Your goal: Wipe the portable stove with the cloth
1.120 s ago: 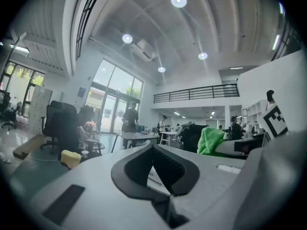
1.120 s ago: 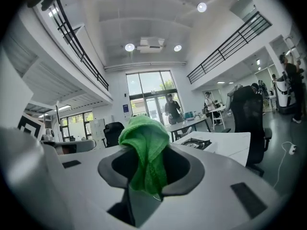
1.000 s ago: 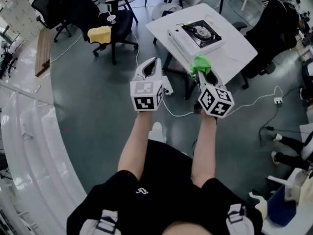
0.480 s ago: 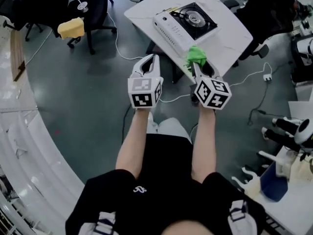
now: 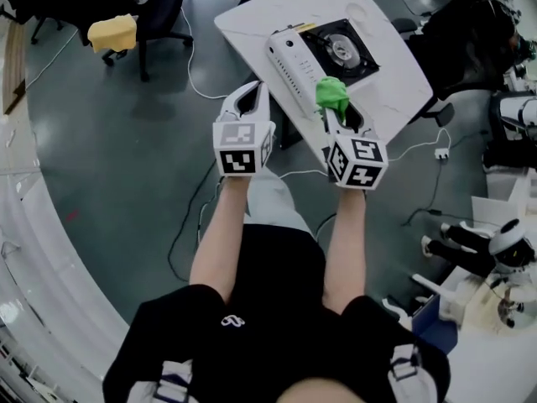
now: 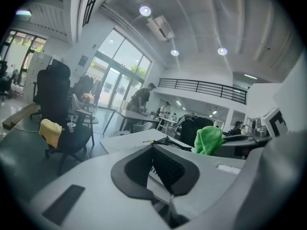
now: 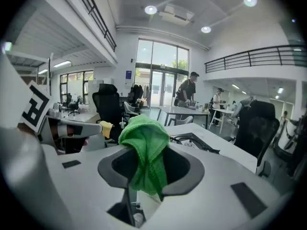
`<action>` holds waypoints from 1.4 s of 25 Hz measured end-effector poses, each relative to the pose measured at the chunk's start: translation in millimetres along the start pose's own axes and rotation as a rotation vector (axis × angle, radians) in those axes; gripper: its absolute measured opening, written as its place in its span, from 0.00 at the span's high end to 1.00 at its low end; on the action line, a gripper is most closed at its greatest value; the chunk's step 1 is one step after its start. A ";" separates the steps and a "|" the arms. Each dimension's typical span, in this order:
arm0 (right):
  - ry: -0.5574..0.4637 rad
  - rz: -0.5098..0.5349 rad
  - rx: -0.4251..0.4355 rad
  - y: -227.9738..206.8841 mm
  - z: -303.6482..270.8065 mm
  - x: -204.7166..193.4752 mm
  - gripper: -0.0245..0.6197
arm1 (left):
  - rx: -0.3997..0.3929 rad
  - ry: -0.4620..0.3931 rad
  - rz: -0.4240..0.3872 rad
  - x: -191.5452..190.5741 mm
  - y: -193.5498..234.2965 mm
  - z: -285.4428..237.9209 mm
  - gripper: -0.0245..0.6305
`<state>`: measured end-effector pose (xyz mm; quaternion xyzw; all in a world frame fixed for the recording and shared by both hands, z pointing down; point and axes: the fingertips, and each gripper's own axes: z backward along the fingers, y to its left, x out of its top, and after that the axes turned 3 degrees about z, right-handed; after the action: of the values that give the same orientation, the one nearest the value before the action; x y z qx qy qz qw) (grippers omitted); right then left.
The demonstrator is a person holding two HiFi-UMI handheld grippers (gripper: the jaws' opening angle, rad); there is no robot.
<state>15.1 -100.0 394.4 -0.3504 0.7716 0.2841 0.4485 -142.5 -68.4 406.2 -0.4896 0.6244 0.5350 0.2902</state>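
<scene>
While both forearms (image 5: 220, 242) reach forward, right tongs (image 5: 336, 116) pinch the cloth (image 5: 332, 93); left tongs (image 5: 254, 92) closed, empty.

Both bare forearms reach forward side by side toward the counter (image 5: 394, 67), the left arm (image 5: 220, 225) and right arm (image 5: 340, 242) roughly level and parallel. Each hand carries a tool with its marker cube facing up. The left tool (image 5: 252, 97) hangs just off the counter's near edge, its jaws closed together with nothing between them. The right tool (image 5: 340, 116) sits at the counter's near edge, its jaws clamped on a green cloth (image 5: 332, 93) that bunches out above the tips.
</scene>
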 end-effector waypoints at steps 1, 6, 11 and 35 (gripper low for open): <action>0.007 0.030 0.006 0.5 -8.7 5.1 0.77 | 0.008 0.003 0.008 2.2 5.0 -6.3 0.96; 0.007 0.095 0.072 0.0 -63.6 30.6 0.77 | 0.058 -0.016 0.029 18.2 29.2 -41.9 0.96; 0.047 0.139 0.124 -5.4 -120.9 36.6 0.77 | 0.097 0.024 0.064 13.4 51.8 -84.7 0.96; 0.203 0.616 0.311 48.4 -265.1 -3.5 0.78 | 0.235 0.116 0.066 -10.7 101.7 -147.8 0.96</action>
<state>-152.9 -269.8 519.2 -0.0555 0.9157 0.2486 0.3108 -208.6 -211.3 493.0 -0.4617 0.7142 0.4381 0.2911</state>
